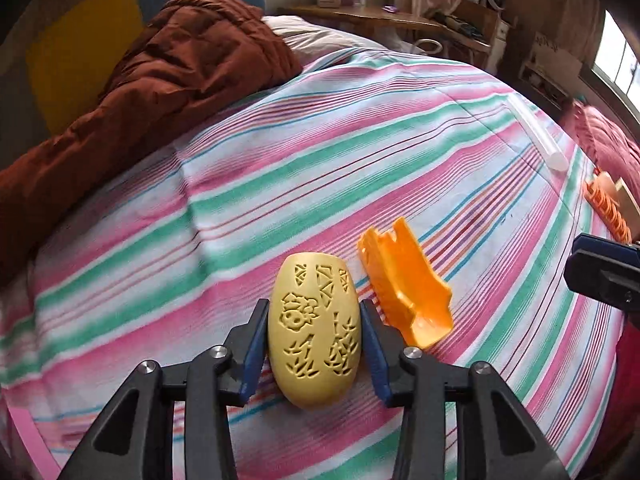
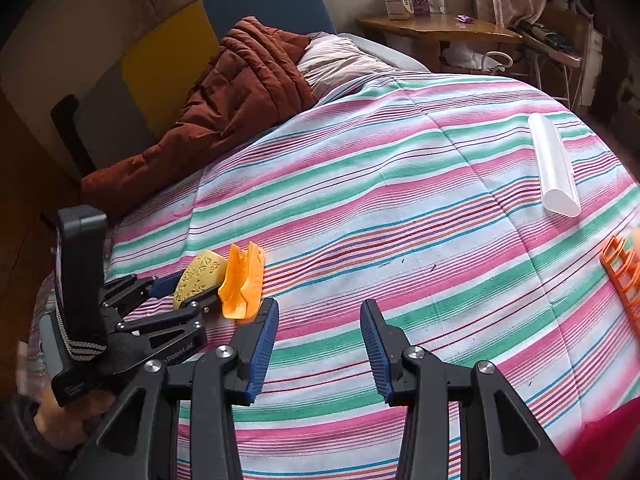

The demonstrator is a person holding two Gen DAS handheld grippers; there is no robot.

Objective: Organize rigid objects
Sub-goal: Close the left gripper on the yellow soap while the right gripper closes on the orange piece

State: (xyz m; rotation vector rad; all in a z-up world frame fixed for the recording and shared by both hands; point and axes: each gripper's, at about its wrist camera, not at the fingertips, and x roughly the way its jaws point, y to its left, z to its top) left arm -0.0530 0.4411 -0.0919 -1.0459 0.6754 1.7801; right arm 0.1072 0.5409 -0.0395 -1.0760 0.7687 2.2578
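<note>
A yellow oval object [image 1: 314,332] with cut-out patterns lies on the striped bedspread [image 1: 360,152]. My left gripper [image 1: 315,305] has its blue pads against both sides of it. Touching its right side is an orange plastic piece [image 1: 404,292] with notched edges. In the right wrist view the left gripper [image 2: 192,289] holds the yellow object [image 2: 200,274] at the left, beside the orange piece [image 2: 242,284]. My right gripper [image 2: 320,305] hovers open over bare bedspread [image 2: 400,184], nothing between its fingers.
A clear white tube [image 2: 554,168] lies far right on the bed, and an orange slatted rack [image 2: 622,280] sits at the right edge. A brown quilt [image 2: 240,92] and pillow [image 2: 336,64] are piled at the head. A wooden side table [image 2: 432,26] stands beyond.
</note>
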